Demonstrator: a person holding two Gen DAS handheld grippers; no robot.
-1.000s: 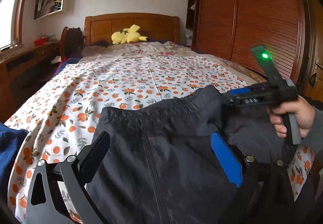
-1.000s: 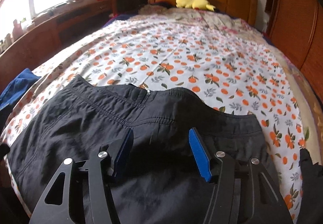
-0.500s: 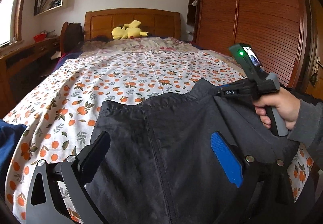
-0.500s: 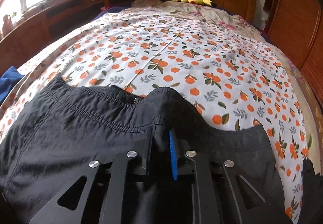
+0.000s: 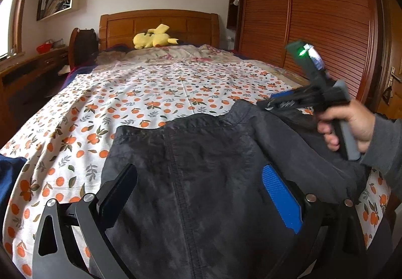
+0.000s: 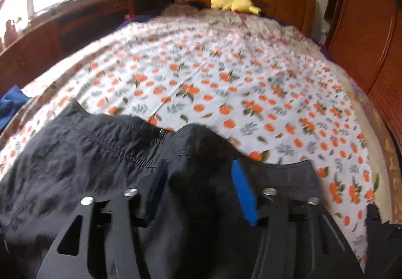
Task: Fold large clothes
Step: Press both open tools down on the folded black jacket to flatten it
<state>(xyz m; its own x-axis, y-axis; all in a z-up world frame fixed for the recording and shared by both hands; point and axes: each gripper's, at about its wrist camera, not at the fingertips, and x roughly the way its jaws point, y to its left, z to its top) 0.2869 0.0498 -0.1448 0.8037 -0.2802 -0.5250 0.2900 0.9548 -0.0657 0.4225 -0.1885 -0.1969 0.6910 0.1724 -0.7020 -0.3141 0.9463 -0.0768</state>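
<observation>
Two grippers over black garment (image 5: 201, 178) | right gripper (image 6: 198, 186) just reopened, waistband released | left gripper (image 5: 201, 193) open, fold unstarted.

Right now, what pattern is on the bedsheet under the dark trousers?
The bedsheet is white with orange fruits and grey-green leaves, sharpest in the left wrist view.

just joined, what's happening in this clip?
A person is working on dark trousers spread over the foot of a bed with an orange-print sheet. The right hand-held gripper is at the waistband, where the cloth is bunched up; its jaws are apart, so it grips nothing. The left hand-held gripper hovers wide open over the trousers. A blue garment lies at the left edge of the bed. No fold is made yet.
</observation>
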